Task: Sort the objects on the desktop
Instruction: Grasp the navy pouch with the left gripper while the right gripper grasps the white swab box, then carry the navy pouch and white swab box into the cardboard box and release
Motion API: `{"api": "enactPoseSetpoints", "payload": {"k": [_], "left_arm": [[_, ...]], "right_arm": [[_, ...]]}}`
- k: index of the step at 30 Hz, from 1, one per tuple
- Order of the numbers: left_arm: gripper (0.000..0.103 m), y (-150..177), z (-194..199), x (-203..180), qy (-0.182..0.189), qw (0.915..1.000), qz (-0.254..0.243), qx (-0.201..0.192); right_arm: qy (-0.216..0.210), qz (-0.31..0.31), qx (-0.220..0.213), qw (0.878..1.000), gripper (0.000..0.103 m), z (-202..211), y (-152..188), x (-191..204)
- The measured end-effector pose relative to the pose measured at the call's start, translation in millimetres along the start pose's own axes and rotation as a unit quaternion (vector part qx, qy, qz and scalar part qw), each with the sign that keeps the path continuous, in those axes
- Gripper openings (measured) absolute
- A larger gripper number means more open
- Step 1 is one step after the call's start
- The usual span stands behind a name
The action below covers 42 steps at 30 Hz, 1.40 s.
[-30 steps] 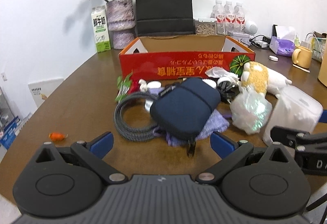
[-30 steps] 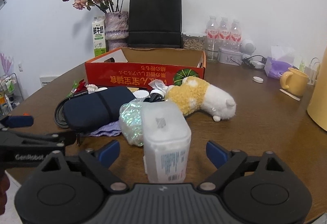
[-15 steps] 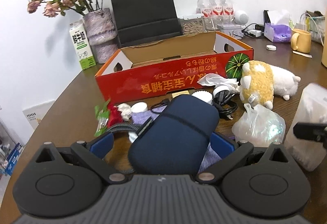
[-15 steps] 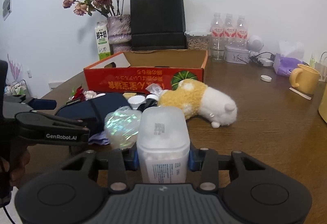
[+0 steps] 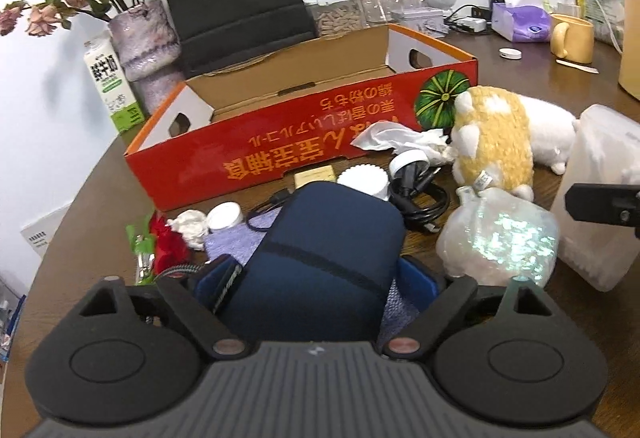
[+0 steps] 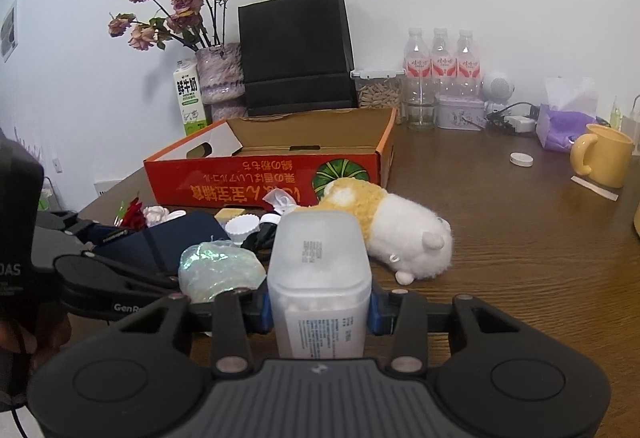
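Note:
My left gripper [image 5: 316, 284] is shut on a navy zip pouch [image 5: 320, 254], whose far end points toward the open red cardboard box [image 5: 280, 154]. My right gripper [image 6: 318, 308] is shut on a translucent plastic box of cotton swabs [image 6: 318, 270], held upright. That box also shows at the right edge of the left wrist view [image 5: 600, 194]. In front of the red box [image 6: 264, 174] lie a yellow-and-white plush toy [image 6: 392, 226], an iridescent plastic bag [image 6: 220, 270], a black cable with plug [image 5: 416, 194], white caps, a red artificial rose [image 5: 168, 246] and a purple cloth [image 5: 236, 242].
Behind the red box stand a black paper bag [image 6: 296, 50], a vase of dried roses [image 6: 220, 74], a milk carton [image 6: 188, 98] and water bottles [image 6: 440, 70]. A yellow mug [image 6: 604, 158], a tissue box [image 6: 564, 118] and a white cap [image 6: 521, 159] sit at the right.
Both grippers have closed: the left came forward and shut on the navy pouch, the right shut on the cotton swab box. Both views have risen slightly.

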<state>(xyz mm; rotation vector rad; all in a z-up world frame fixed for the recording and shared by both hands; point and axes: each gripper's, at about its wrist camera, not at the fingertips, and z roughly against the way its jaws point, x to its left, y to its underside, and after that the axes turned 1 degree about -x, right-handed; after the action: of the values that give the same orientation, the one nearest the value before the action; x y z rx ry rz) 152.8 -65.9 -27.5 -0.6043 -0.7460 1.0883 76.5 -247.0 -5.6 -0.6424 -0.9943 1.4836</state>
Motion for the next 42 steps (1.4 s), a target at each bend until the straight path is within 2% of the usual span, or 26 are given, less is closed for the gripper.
{"api": "enactPoseSetpoints", "payload": {"k": [4,9,15,31,36,42], "left_arm": [[0.086,-2.3,-3.1,0.8,0.006,1.0000,0.001,0.006],[0.074,-4.6,0.4,2.9,0.014,0.9999,0.006,0.005],[0.068,-5.9,5.8,8.0,0.026,0.9994,0.021,0.006],[0.067,-16.1,45.8,30.7,0.036,0.9969,0.054,-0.046],[0.067,-34.2,57.1,47.6,0.041,0.9939,0.076,-0.069],[0.067,-74.2,53.2,77.4,0.043,0.9891,0.106,-0.092]], "right_arm": [[-0.008,-0.006,0.003,1.000,0.040,-1.8,-0.8,0.1],[-0.014,-0.009,0.005,1.000,0.040,-1.7,-2.2,1.4],[-0.016,-0.011,0.002,1.000,0.040,3.1,-4.7,2.0],[-0.023,0.011,-0.023,0.999,0.040,16.7,-24.7,16.6],[-0.029,0.023,-0.039,0.999,0.040,14.9,-44.1,22.1],[-0.032,0.034,-0.069,0.997,0.040,0.6,-90.5,20.3]]}}
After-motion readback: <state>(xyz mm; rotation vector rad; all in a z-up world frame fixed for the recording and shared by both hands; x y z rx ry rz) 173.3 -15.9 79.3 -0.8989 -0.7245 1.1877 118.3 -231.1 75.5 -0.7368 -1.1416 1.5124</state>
